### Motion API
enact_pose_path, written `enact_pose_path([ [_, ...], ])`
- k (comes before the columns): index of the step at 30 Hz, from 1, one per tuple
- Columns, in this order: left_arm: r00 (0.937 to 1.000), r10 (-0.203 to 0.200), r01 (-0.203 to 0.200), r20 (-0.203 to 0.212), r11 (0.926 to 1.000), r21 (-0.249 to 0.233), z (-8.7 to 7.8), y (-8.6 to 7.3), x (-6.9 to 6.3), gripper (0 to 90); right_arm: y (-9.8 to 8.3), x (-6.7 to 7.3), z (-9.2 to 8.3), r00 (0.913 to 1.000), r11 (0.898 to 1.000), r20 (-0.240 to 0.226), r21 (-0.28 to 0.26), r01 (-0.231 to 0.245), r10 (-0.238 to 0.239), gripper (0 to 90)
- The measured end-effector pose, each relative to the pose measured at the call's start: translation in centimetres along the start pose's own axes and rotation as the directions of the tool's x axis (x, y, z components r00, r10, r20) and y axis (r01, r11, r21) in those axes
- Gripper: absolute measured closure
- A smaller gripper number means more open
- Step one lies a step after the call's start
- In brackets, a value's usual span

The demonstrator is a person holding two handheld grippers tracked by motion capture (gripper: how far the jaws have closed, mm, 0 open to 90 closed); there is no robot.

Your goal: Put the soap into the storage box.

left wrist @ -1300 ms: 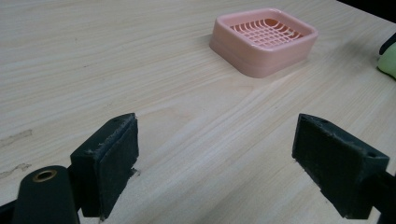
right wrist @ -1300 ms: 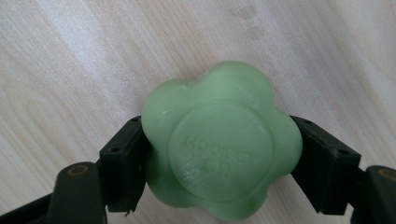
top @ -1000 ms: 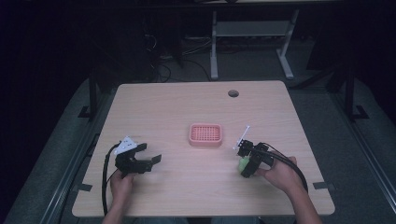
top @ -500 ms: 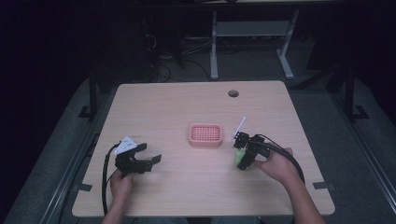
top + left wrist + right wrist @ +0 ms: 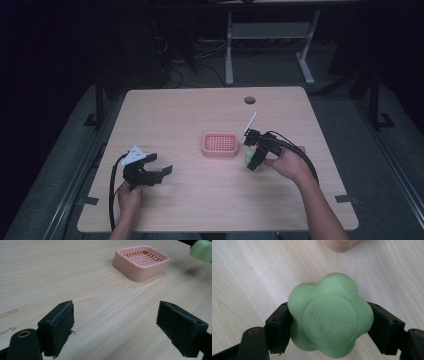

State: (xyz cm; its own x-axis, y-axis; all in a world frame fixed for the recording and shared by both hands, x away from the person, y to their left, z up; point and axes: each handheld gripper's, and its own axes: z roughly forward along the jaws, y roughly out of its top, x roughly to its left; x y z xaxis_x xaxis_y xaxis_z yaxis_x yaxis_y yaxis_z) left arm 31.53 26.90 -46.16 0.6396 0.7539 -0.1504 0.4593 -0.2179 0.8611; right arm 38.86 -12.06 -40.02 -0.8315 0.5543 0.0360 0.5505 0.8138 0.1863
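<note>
Now the right gripper (image 5: 251,162) sits closer to the pink soap dish (image 5: 220,144) than it did a second ago — it has slid leftward across the desk (image 5: 200,110), from well off at the dish's 4 o'clock to just beside its right edge, at about 4 o'clock still but near. Its jaws are clamped on a green flower-shaped soap (image 5: 329,315), one black pad pressed into each side; the round embossed face of the soap looks toward the gripper's own camera, though the raised lettering is too soft to read. In the right gripper view the soap hangs above bare wood, with a corner of the pink dish at 12 o'clock. A white tag (image 5: 249,125) sticks up from the gripper toward 11 o'clock in the high view.

The left gripper (image 5: 159,172) has not moved between frames — it rests at the desk's 8 o'clock, held by the person's left hand (image 5: 130,195), jaws spread wide with nothing between them. In its own view the slatted dish lies ahead at 1 o'clock, empty, and the green soap shows at the upper right corner.
</note>
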Motion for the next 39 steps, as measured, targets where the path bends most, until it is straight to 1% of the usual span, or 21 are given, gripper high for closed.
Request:
enact_pose_path([
  [4, 1.0, -0.001, 0.001, 0.001, 1.0, 0.003, 0.0, 0.0, 0.0, 14.3, 1.1, -0.2, -0.2, 1.0, 1.0, 0.003, -0.003, 0.002, -0.002, 26.4],
  [6, 1.0, 0.001, -0.001, 0.0, 1.0, 0.003, 0.0, 0.0, 0.0, 14.4, 1.4, -0.3, -0.3, 0.9999, 1.0, 0.005, -0.004, 0.014, -0.014, 26.4],
  [8, 1.0, 0.001, -0.001, 0.001, 1.0, 0.001, 0.0, 0.0, 0.0, 14.3, 1.8, -0.3, -0.3, 0.9999, 1.0, 0.005, -0.001, 0.012, -0.012, 26.4],
  [9, 1.0, 0.002, -0.002, 0.001, 1.0, 0.0, 0.0, 0.0, 0.0, 14.3, 2.0, -0.4, -0.3, 0.9998, 1.0, 0.008, -0.005, 0.02, -0.02, 26.4],
  [11, 1.0, 0.002, -0.002, 0.002, 1.0, -0.001, 0.0, 0.0, 0.0, 14.3, 2.2, -0.5, -0.4, 0.9999, 1.0, -0.003, -0.013, 0.015, -0.015, 26.4],
  [14, 1.0, 0.002, -0.002, 0.002, 1.0, 0.0, 0.0, 0.0, 0.0, 14.3, 2.6, -0.6, -0.3, 0.9998, 1.0, 0.007, -0.006, 0.018, -0.018, 26.4],
  [16, 1.0, 0.002, -0.002, 0.002, 1.0, -0.001, 0.0, 0.0, 0.0, 14.3, 2.7, -0.6, -0.4, 0.9998, 1.0, 0.006, -0.005, 0.019, -0.019, 26.4],
  [21, 1.0, 0.001, -0.001, 0.002, 1.0, 0.0, 0.0, 0.0, 0.0, 14.3, 3.5, -0.7, -0.7, 0.9997, 1.0, 0.01, -0.012, 0.021, -0.021, 26.4],
  [23, 1.0, 0.001, -0.001, 0.002, 1.0, 0.0, 0.0, 0.0, 0.0, 14.3, 3.7, -0.9, -0.7, 0.9999, 1.0, -0.002, -0.023, 0.016, -0.016, 26.4],
  [26, 1.0, 0.001, -0.001, 0.002, 1.0, 0.0, 0.0, 0.0, 0.0, 14.3, 4.3, -1.1, -0.7, 0.9997, 1.0, 0.007, -0.019, 0.022, -0.022, 26.4],
  [28, 1.0, 0.002, -0.002, 0.002, 1.0, 0.001, 0.0, 0.0, 0.0, 14.3, 4.7, -1.1, -0.7, 0.9998, 1.0, 0.003, -0.017, 0.02, -0.02, 26.4],
  [29, 1.0, -0.008, 0.008, 0.002, 1.0, 0.002, 0.0, 0.0, 0.0, 14.3, 4.9, -1.2, -0.7, 0.9997, 1.0, 0.007, -0.015, 0.023, -0.023, 26.4],
  [34, 1.0, -0.004, 0.004, 0.001, 1.0, 0.004, 0.0, 0.0, 0.0, 14.3, 6.1, -1.3, -0.8, 0.9998, 1.0, 0.002, -0.018, 0.022, -0.022, 26.4],
  [35, 1.0, -0.004, 0.004, 0.002, 1.0, 0.004, 0.0, 0.0, 0.0, 14.3, 6.4, -1.3, -0.8, 0.9995, 0.999, 0.008, -0.017, 0.03, -0.029, 26.4],
  [37, 1.0, 0.001, -0.001, 0.001, 1.0, 0.008, -0.1, 0.0, 0.0, 14.3, 6.9, -1.3, -0.8, 0.9993, 0.999, 0.005, -0.015, 0.037, -0.037, 26.4],
  [39, 1.0, 0.001, -0.001, 0.001, 1.0, 0.008, -0.1, 0.0, 0.0, 14.3, 7.1, -1.2, -0.8, 0.9993, 0.999, 0.006, -0.014, 0.038, -0.038, 26.4],
])
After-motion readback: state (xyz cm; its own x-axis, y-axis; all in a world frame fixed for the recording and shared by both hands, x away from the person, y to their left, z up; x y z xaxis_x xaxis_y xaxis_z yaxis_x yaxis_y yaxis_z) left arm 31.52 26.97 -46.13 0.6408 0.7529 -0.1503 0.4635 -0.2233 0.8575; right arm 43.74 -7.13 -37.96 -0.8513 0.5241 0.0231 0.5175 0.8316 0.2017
